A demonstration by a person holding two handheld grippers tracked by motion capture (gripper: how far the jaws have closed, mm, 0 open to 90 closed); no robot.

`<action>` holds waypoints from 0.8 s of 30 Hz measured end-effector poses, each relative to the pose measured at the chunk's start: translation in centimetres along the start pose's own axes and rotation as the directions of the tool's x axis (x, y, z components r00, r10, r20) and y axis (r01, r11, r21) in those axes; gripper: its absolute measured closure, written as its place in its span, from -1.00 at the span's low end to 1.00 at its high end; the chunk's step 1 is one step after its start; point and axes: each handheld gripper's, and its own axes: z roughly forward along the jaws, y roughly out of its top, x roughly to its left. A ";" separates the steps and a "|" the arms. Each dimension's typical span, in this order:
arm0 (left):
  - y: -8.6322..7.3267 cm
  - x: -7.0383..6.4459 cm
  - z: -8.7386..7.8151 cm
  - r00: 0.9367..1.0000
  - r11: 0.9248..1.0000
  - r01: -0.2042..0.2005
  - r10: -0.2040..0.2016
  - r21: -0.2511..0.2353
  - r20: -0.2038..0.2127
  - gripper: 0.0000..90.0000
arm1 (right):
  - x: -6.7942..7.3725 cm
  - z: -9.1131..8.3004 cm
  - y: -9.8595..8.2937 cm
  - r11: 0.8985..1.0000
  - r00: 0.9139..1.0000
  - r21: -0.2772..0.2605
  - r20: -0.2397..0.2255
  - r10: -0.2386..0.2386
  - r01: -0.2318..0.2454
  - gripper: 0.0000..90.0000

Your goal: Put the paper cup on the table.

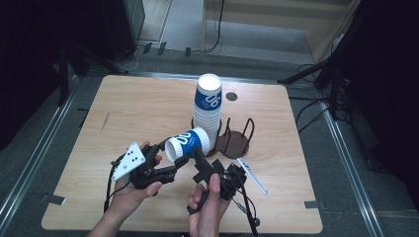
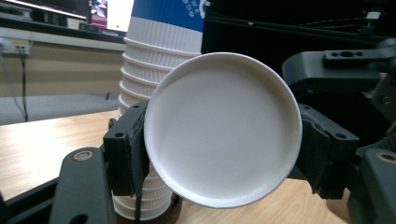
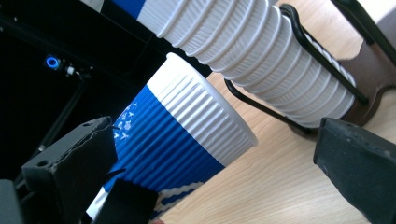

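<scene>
Where black fingers (image 2: 127,154) pinch, a ribbed paper cup (image 1: 188,143) tilts.

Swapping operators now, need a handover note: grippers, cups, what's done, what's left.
Left gripper: shut on the single blue-and-white ribbed paper cup, held on its side above the wooden table, base toward the left gripper's camera.
Right gripper: open, jaws either side of that cup, not gripping.
Tall stack of matching paper cups stands in the dark wire cup holder. White pen-like item lies to the holder's right.
Done: one cup is in hand, apart from the stack.
Left: probably passing or placing the cup; its destination is unclear.
</scene>
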 end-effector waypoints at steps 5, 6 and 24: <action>-0.4 -0.2 0.3 1.000 1.000 0.001 -0.001 0.005 0.013 -0.36 | -0.6 0.1 0.2 0.994 0.994 0.032 -0.036 0.107 -0.106 -1.00; -0.5 -0.3 0.4 1.000 1.000 -0.001 0.001 0.004 0.016 -0.36 | -0.7 0.1 0.2 0.991 0.990 0.033 -0.052 0.133 -0.131 -1.00; -1.0 -1.2 0.8 0.998 1.000 -0.011 0.011 0.002 0.059 -0.36 | -1.8 1.3 0.7 0.946 0.946 0.122 -0.087 0.311 -0.300 -1.00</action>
